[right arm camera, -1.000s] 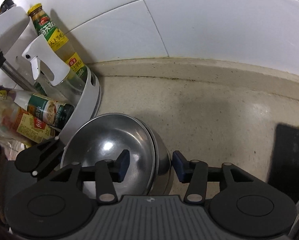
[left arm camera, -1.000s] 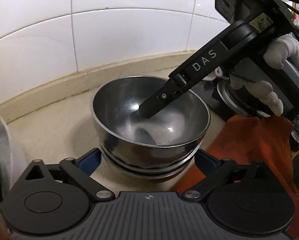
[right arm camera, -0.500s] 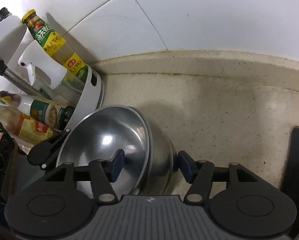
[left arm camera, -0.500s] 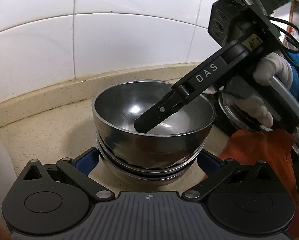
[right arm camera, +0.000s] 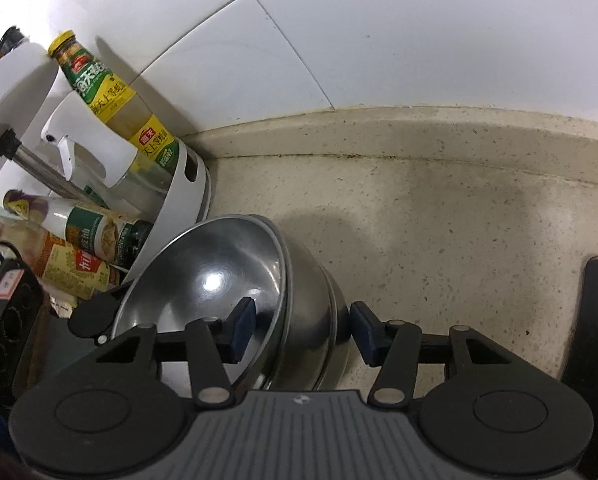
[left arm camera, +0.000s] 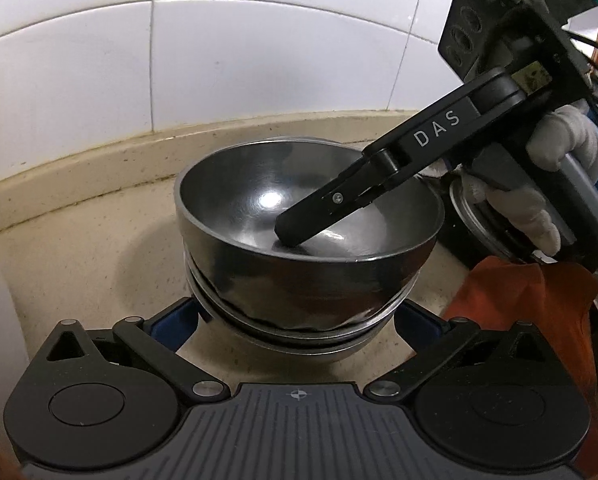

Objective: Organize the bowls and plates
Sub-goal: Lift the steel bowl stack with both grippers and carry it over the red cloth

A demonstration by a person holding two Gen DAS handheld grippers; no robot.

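Steel bowls (left arm camera: pixel 307 240), nested one in another, sit on the speckled beige counter (right arm camera: pixel 439 216) close to the raised lip below the white wall tiles (left arm camera: pixel 259 52). I judge them light, stiff and slick; thin polished walls give a pad little to bite, so the rim is the place to take hold, one finger inside and one outside. The right gripper (right arm camera: pixel 301 330) stands just so: its left finger is inside the top bowl, its right finger is out beside the wall of the stack, and the jaws are spread with a clear gap at the outer pad, so nothing is clamped yet. From the left wrist view that inner finger (left arm camera: pixel 323 216) reaches down toward the bowl's bottom, though whether it touches I cannot tell. The left gripper (left arm camera: pixel 297 320) is parted wide too, its blue pads on either side of the lower bowls, holding nothing; contact there is hidden by the stack.

Pinched at the rim, the top bowl could tip or slide free, and it may stick to the one beneath. The counter looks hard and smooth, so the stack could skate if pushed. Room is tight: a white rack (right arm camera: pixel 179 200) of sauce bottles (right arm camera: pixel 111 96) stands just beside the bowls on one side, an orange cloth (left arm camera: pixel 531 312) and a round metal lid (left arm camera: pixel 483 220) on the other
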